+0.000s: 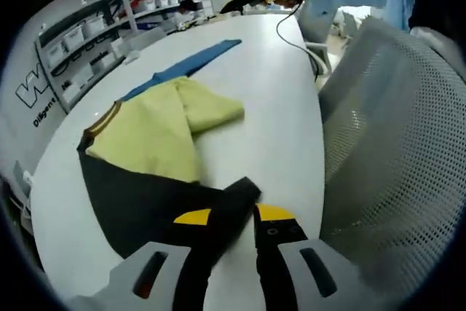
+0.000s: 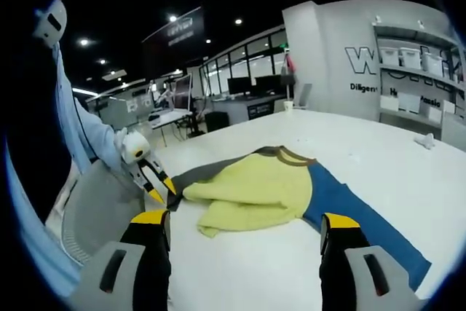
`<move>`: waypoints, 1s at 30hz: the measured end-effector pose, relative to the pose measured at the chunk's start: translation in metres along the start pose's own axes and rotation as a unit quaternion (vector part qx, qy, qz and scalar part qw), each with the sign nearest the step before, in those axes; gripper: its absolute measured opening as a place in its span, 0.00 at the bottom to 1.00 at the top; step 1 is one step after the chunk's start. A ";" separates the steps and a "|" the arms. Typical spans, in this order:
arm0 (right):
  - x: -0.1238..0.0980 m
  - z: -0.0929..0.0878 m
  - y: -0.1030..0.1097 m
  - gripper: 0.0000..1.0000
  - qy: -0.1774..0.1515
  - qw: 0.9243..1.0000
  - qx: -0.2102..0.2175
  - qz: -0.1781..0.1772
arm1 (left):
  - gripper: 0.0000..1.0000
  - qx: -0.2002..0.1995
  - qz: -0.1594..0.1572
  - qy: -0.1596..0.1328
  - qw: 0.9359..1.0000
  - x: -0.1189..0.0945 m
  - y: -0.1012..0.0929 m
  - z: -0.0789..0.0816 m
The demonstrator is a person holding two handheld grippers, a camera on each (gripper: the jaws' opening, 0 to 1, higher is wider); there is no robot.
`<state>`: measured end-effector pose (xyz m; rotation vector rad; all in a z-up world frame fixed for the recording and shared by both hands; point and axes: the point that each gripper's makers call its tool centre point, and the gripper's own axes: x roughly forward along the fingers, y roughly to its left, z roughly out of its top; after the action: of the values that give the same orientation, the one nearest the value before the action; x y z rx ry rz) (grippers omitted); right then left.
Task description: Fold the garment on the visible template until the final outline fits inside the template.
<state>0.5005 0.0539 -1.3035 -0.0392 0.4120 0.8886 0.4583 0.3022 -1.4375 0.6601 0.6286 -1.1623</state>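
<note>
My left gripper (image 1: 231, 218) is closed on a dark sleeve (image 1: 222, 216) of the garment (image 1: 145, 143) — cloth runs between its jaws at the near table (image 1: 277, 107) edge. My right gripper (image 2: 244, 227) stands wide apart and holds nothing, hovering short of the yellow body. The garment lies spread on the white table, one yellow sleeve already turned in, the blue sleeve (image 2: 357, 213) stretched out flat. I can't make out any template. I'd judge the folding only started — the dark and blue sleeves and the body folds remain.
</note>
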 end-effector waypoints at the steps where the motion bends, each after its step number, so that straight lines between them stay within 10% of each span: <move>1: 0.000 0.000 0.000 0.83 0.000 1.000 0.000 0.000 | 0.18 0.008 -0.002 0.003 1.000 0.001 -0.001 -0.001; 21: 0.000 0.001 -0.004 0.80 -0.003 1.000 0.008 -0.007 | 0.00 -0.006 0.008 -0.027 1.000 -0.025 0.014 0.012; 30: -0.001 -0.002 -0.004 0.81 0.000 1.000 0.006 -0.007 | 0.00 -0.025 0.084 -0.046 0.995 -0.075 0.064 0.011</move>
<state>0.5024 0.0506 -1.3056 -0.0306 0.4174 0.8728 0.4999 0.3568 -1.3653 0.6006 0.5133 -1.0119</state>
